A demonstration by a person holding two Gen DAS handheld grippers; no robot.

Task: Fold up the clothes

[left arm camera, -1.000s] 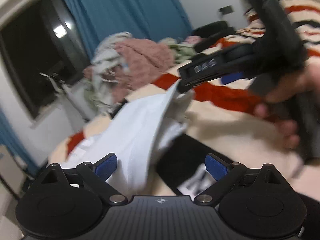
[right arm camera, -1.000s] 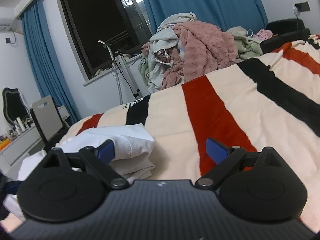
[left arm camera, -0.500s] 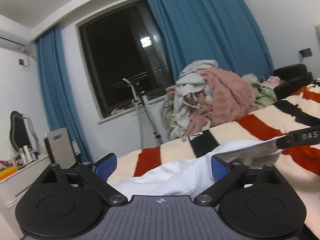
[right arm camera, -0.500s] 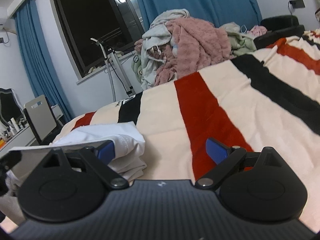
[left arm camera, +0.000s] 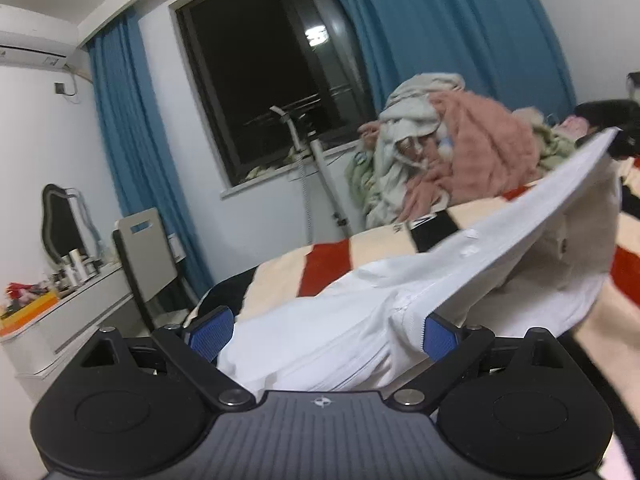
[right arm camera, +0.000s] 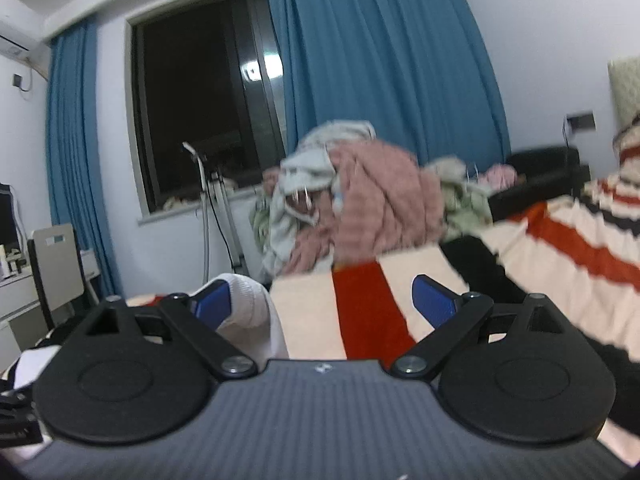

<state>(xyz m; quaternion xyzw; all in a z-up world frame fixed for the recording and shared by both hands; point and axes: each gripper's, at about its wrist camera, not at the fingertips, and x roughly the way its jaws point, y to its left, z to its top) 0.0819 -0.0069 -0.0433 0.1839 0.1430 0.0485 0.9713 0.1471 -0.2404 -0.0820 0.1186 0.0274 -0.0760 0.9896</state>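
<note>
Between the spread fingers of the left hand-held gripper lies the white garment; the right hand-held gripper gapes too.

Dim indoor light, dark window, fisheye bending, motion blur throughout.

White garment edge lifted higher; right cam now blurred.

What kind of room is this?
Most likely a bedroom: a bed with a striped blanket, a heap of clothes at its far end, and a dressing table with a mirror by the blue curtains.
</note>
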